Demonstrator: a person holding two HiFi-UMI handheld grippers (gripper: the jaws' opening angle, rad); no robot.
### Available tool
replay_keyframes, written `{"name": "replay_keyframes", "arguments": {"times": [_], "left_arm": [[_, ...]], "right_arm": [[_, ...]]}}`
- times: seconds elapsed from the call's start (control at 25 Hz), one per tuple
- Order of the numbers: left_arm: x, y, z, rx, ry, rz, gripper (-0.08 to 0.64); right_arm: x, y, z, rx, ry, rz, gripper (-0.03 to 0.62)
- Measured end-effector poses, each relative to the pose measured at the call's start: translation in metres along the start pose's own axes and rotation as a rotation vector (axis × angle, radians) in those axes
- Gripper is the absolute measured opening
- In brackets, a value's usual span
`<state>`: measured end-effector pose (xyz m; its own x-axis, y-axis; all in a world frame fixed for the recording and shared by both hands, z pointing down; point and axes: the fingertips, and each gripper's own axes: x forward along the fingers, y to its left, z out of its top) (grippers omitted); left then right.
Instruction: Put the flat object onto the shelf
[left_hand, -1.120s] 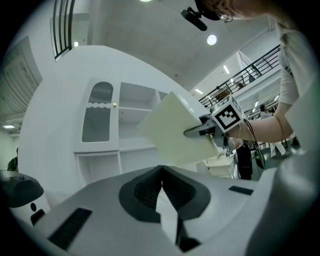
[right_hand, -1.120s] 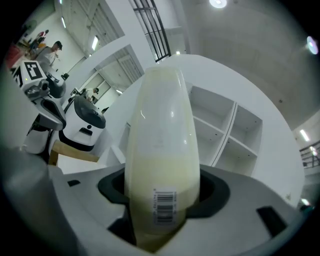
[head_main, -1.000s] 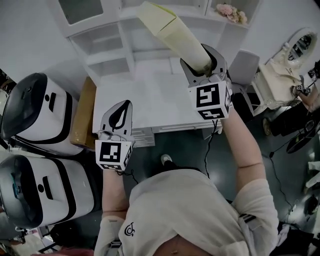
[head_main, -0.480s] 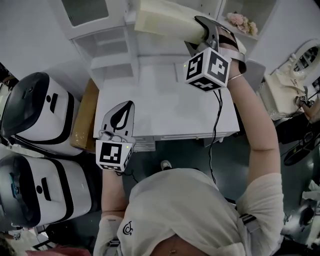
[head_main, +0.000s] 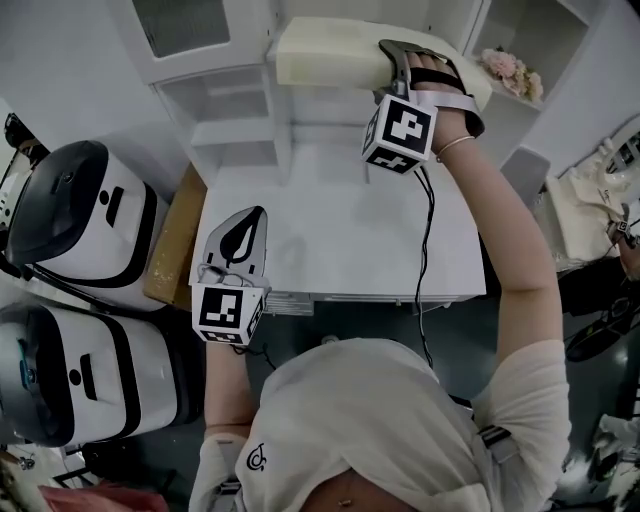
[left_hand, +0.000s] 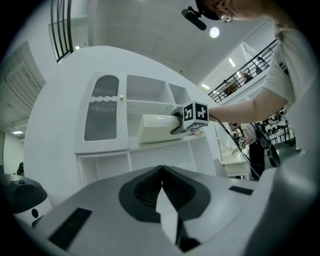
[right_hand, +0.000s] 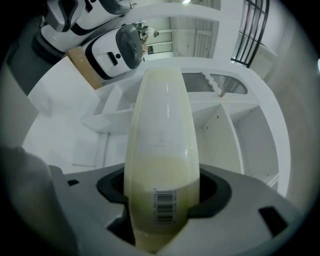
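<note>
Rolled level now, the flat object (head_main: 330, 52), pinched by the right hand-held gripper (head_main: 390, 68), reaches the shelf (head_main: 235, 88) edge.

Before us stands the white rectangular table (head_main: 340, 230), the white wooden shelf unit (head_main: 240, 110) behind it. A brown cardboard box (head_main: 172, 240) lies at the table's left, with two white-and-black rounded machines (head_main: 75, 210) beyond. Our right gripper (head_main: 392, 68) holds the cream flat packet (head_main: 330, 52) at the shelf's ledge; our left gripper (head_main: 243, 215) hangs over the table's near left corner.
</note>
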<state>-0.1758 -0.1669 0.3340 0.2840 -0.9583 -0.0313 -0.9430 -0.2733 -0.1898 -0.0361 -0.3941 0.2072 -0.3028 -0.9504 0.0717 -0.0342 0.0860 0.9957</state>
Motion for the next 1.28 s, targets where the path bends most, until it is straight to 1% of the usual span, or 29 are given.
{"name": "replay_keyframes", "arguments": {"times": [0.12, 0.4, 0.52, 0.64, 0.8, 0.92, 1.04, 1.28], "left_arm": [[0.014, 0.007, -0.007, -0.01, 0.019, 0.026, 0.014], [0.043, 0.018, -0.015, -0.021, 0.032, 0.057, 0.014], [0.052, 0.021, -0.02, -0.016, 0.049, 0.042, 0.013], [0.062, 0.029, -0.021, -0.02, 0.044, 0.029, 0.014], [0.074, 0.041, -0.02, -0.007, 0.039, 0.0, 0.014], [0.082, 0.052, -0.018, -0.019, 0.031, -0.01, 0.014], [0.091, 0.062, -0.016, -0.015, 0.026, -0.024, 0.014], [0.108, 0.071, -0.023, -0.019, 0.037, -0.041, 0.014]], "right_arm": [[0.016, 0.005, 0.002, -0.034, -0.003, 0.017, 0.302], [0.058, 0.002, 0.009, -0.036, -0.024, 0.041, 0.325], [0.069, 0.006, 0.015, -0.03, -0.033, 0.061, 0.337], [0.077, 0.015, 0.021, -0.028, -0.03, 0.098, 0.362], [0.088, 0.019, 0.025, -0.039, -0.03, 0.11, 0.359], [0.096, 0.026, 0.023, -0.041, -0.035, 0.122, 0.357], [0.106, 0.033, 0.021, -0.045, -0.037, 0.129, 0.364], [0.126, 0.038, 0.02, -0.017, -0.021, 0.175, 0.37]]}}
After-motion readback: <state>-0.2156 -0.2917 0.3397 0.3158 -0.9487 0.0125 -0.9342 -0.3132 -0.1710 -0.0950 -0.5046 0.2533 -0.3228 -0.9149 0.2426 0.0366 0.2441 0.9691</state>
